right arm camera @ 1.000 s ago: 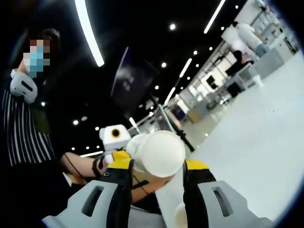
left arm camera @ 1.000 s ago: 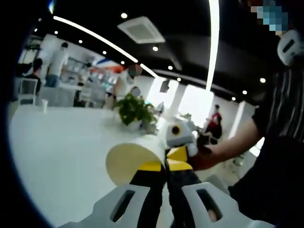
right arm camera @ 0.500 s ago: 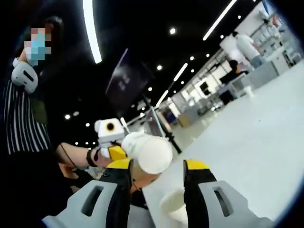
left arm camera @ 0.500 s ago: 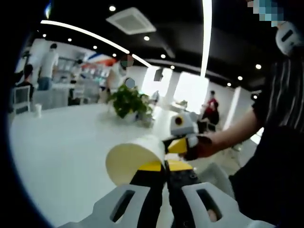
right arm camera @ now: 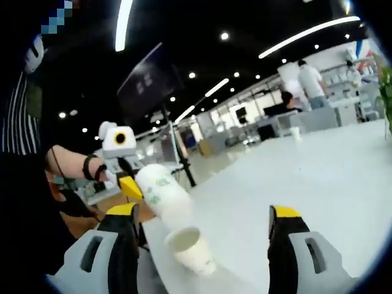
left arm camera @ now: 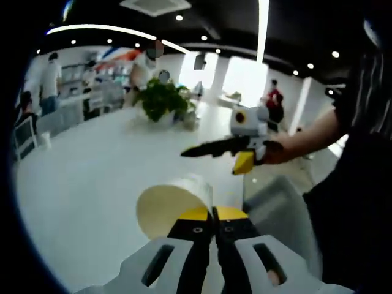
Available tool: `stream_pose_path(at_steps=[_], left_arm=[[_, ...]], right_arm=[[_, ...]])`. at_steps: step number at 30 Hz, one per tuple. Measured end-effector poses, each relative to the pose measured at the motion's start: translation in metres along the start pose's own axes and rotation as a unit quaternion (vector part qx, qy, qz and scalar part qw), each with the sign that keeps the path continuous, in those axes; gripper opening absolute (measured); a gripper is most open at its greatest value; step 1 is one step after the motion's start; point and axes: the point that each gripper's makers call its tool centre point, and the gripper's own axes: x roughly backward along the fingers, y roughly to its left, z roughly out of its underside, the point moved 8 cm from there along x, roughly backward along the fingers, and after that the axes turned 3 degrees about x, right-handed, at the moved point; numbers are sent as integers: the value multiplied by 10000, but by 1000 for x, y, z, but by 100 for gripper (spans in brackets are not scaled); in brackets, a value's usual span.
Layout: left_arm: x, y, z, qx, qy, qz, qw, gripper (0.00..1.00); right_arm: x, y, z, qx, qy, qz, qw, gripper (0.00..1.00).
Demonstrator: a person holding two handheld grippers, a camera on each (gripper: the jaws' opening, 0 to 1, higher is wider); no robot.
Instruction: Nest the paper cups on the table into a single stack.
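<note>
My left gripper [left arm camera: 213,213] is shut on the rim of a paper cup [left arm camera: 173,203], whose cream inside faces the left gripper view. The right gripper view shows that cup [right arm camera: 160,193] as white with green print, held out sideways over the table's near edge by the left gripper [right arm camera: 130,184]. A second paper cup [right arm camera: 190,248] stands mouth up on the white table [right arm camera: 318,177], just below the held one. My right gripper [right arm camera: 203,212] is open wide with nothing between its fingers. It also appears in the left gripper view [left arm camera: 214,158], held in a person's hand beyond the held cup.
A potted plant [left arm camera: 162,101] stands far back on the table. A small cup [left arm camera: 44,141] sits at the far left edge. A dark screen on a stand [right arm camera: 147,86] rises beyond the table edge. People stand in the background.
My right gripper has let go of the cup, opened wide and drawn back. The left gripper keeps its hold on the cup. Both views have tilted down toward the table.
</note>
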Motion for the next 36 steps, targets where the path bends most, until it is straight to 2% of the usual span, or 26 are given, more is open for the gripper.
stream_pose_path(at_steps=[3,7,12,14,21,27,30,31,34,36], left_arm=[[-3,3,3,23,230,-1,9997,0],[-6,5,7,-119,655,-1,9978,0],[-12,10,12,-504,1155,34,9920,0],[-13,10,14,-439,1377,59,9895,0],[-22,10,18,-1048,2026,172,9735,0],[-22,15,17,-1265,2320,206,9642,0],[-23,19,22,-1661,2703,268,9480,0],[-23,19,23,-1678,2791,271,9451,0],[-27,19,22,-1730,2755,334,9450,0],[-29,21,20,-1777,2817,329,9423,0]], right_arm=[[4,-2,3,59,59,131,9999,90],[9,-7,6,332,137,337,9988,100],[16,-15,14,460,330,504,9971,100],[17,-16,15,345,307,561,9974,100],[20,-20,20,204,220,670,9973,100],[19,-22,21,163,241,685,9972,99],[20,-24,23,83,208,670,9975,100],[20,-25,23,97,212,665,9975,100],[20,-26,24,183,264,665,9973,100],[20,-28,26,168,263,672,9973,100]])
